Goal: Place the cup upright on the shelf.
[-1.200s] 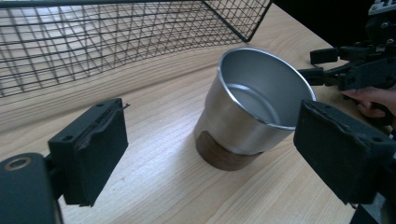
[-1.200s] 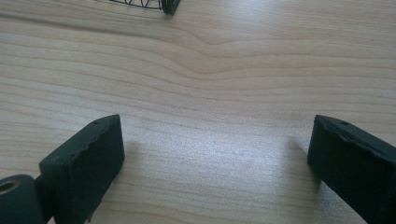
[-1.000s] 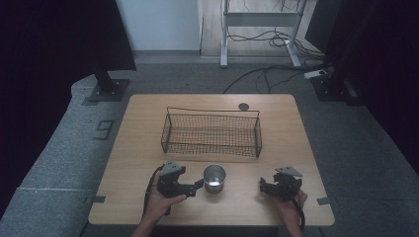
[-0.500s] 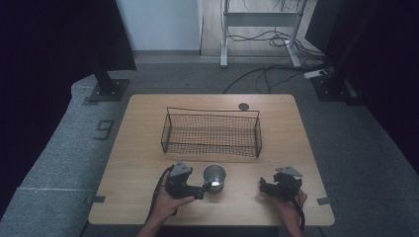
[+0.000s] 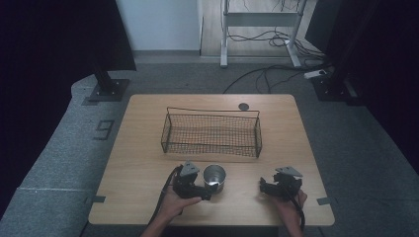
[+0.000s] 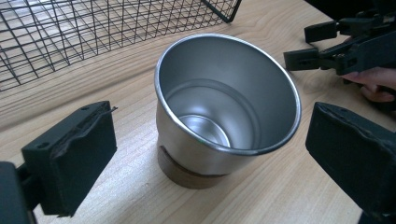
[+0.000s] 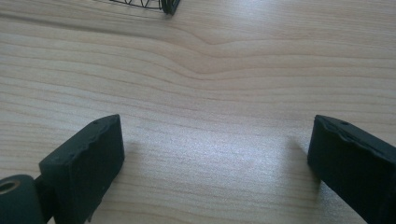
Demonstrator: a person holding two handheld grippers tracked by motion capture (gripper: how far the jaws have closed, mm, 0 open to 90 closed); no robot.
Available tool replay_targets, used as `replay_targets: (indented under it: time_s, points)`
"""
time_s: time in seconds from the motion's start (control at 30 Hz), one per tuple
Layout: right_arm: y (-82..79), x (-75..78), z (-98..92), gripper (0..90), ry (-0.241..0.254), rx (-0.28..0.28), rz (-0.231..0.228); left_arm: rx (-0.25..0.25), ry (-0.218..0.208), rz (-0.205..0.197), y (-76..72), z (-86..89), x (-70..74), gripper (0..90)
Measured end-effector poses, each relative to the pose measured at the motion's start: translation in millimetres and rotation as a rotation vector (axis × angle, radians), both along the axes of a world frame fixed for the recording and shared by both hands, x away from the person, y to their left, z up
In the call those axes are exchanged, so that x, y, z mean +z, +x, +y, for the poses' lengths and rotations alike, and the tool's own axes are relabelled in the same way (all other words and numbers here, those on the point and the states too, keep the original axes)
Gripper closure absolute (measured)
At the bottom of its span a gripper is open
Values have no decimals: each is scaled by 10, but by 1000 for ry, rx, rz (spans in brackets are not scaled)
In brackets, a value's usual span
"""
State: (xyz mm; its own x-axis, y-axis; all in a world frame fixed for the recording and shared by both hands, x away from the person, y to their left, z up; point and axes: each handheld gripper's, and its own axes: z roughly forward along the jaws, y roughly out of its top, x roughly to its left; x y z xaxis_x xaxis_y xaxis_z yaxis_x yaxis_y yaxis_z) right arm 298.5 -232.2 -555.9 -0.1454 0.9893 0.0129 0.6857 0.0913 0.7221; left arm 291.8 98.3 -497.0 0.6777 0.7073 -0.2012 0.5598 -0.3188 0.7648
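A shiny metal cup (image 5: pixel 214 177) (image 6: pixel 224 112) with a brown base stands upright on the wooden table (image 5: pixel 148 163), just in front of a black wire basket (image 5: pixel 211 132). My left gripper (image 5: pixel 206 190) (image 6: pixel 210 154) is open, its two black jaws standing wide on either side of the cup without touching it. My right gripper (image 5: pixel 266 186) (image 7: pixel 215 158) is open too, held low over bare wood near the table's front right, with nothing between its jaws. It also appears at the upper right of the left gripper view as the right gripper (image 6: pixel 327 51).
The basket (image 6: pixel 93 28) holds nothing and spans the table's middle; its corner (image 7: pixel 169 5) peeks in at the top of the right gripper view. A dark round disc (image 5: pixel 243 106) sits near the far edge. Cables and stand bases lie on the floor beyond.
My left gripper has moved right and forward, closing in until its open jaws flank the cup. The right gripper and the cup have stayed put.
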Motion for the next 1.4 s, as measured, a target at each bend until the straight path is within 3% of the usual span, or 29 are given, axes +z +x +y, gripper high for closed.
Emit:
replay_targets:
  time_s: [0.4,0.7,0.83,1.03,1.4]
  points:
    - [0,0,0,37,0,0,0,-3,33,8,52,-146,-74,10]
    - [0,0,0,37,0,0,0,8,74,-9,107,-283,-135,12]
    - [0,0,0,37,0,0,0,5,68,-20,121,-324,-155,19]
    - [0,0,0,37,0,0,0,3,62,-48,108,-332,-180,125]
    - [0,0,0,37,0,0,0,-12,49,-57,87,-313,-158,139]
